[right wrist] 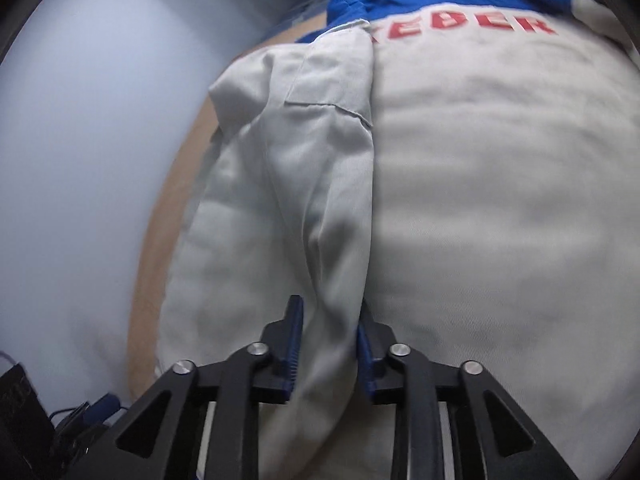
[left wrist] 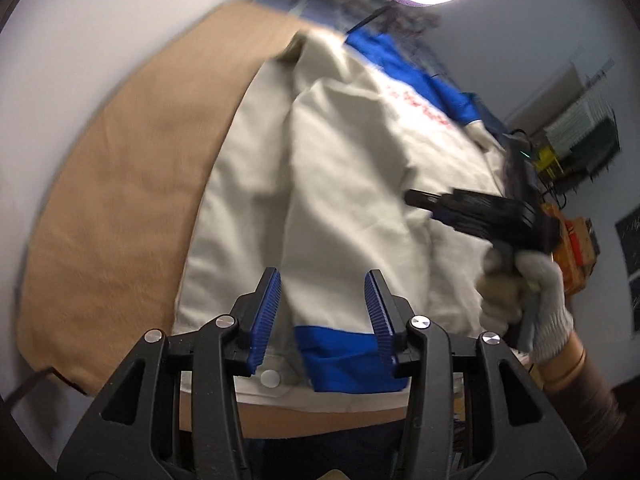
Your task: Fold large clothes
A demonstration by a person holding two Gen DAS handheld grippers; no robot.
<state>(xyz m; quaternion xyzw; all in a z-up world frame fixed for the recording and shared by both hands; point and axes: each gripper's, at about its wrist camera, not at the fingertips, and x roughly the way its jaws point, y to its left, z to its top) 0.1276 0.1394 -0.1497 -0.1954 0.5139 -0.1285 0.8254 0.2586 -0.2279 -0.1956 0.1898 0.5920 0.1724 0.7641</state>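
A pale grey jacket (left wrist: 320, 168) with blue trim lies spread on the tan counter (left wrist: 120, 200), its blue cuff (left wrist: 340, 356) at the near edge. In the left wrist view, the left gripper (left wrist: 324, 316) hovers with its jaws partly open and nothing pressed between them; to the right a gloved hand (left wrist: 532, 300) carries the right gripper (left wrist: 416, 199). Only the right wrist view shows red lettering (right wrist: 464, 26) clearly, and the right gripper (right wrist: 328, 344) with its jaws partly open around a folded sleeve (right wrist: 320, 200); whether the pads press it I cannot tell. A shelf (left wrist: 580, 136) holds blurred items.
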